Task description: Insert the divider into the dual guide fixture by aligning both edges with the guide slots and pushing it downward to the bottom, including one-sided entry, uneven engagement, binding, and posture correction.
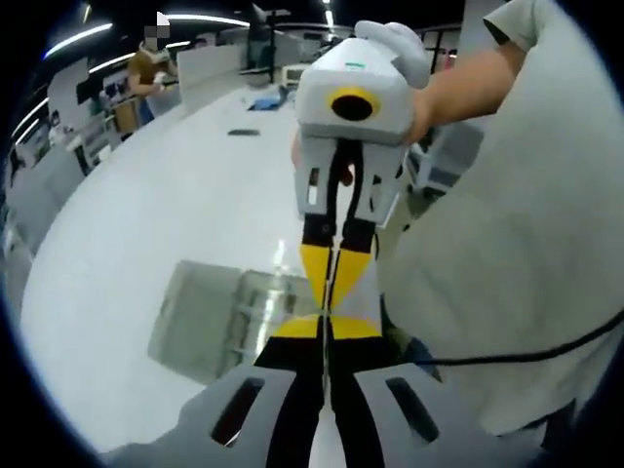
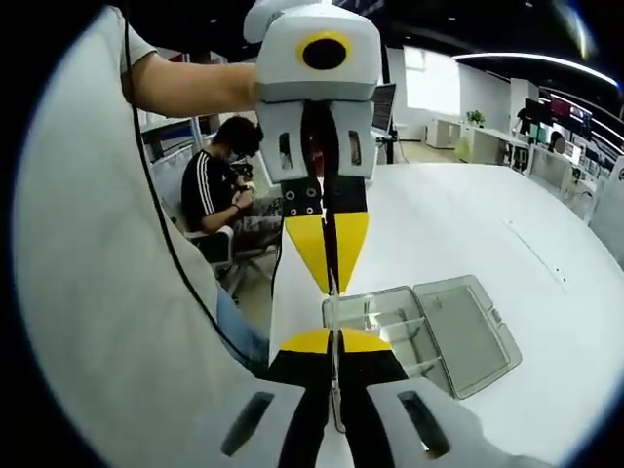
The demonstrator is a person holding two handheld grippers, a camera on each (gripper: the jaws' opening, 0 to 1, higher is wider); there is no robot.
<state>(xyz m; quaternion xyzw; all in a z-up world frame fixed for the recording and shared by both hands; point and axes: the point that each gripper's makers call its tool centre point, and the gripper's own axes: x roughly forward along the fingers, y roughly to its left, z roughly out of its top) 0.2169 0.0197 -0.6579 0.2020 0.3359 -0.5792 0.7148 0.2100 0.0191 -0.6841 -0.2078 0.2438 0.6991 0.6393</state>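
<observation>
**Two grippers pinching one clear divider above the fixture, insertion not yet begun**

Two sets of jaws are meeting tip to tip in both views. In the left gripper view, the left gripper (image 1: 327, 336) is rising from the bottom with its yellow-tipped jaws closed on a thin, transparent sheet seen edge-on, the divider (image 1: 330, 292). Facing it from above, the right gripper (image 1: 336, 255) is clamping the same sheet from its opposite edge, held by a gloved hand (image 1: 395, 44). The right gripper view is showing the mirror of this: the right gripper (image 2: 333, 346) below, the left gripper (image 2: 330, 268) above, and the divider (image 2: 334, 312) caught between them as a faint vertical line.

Beyond and beneath the jaws, the clear guide fixture (image 2: 429, 327) is lying on the white table (image 2: 546, 244), close to the table's near edge beside the person's body. Its slotted compartments are sitting toward that edge, with a flat transparent panel lying open on the far side. The divider is hanging in the air above it, apart from the slots.

Judging by this, the carry-and-align step is in hand. The next move is calling for lowering the sheet level, with both edges matched to opposite guide slots, so neither side enters first and binds.

Farther off, people are sitting at other desks.
</observation>
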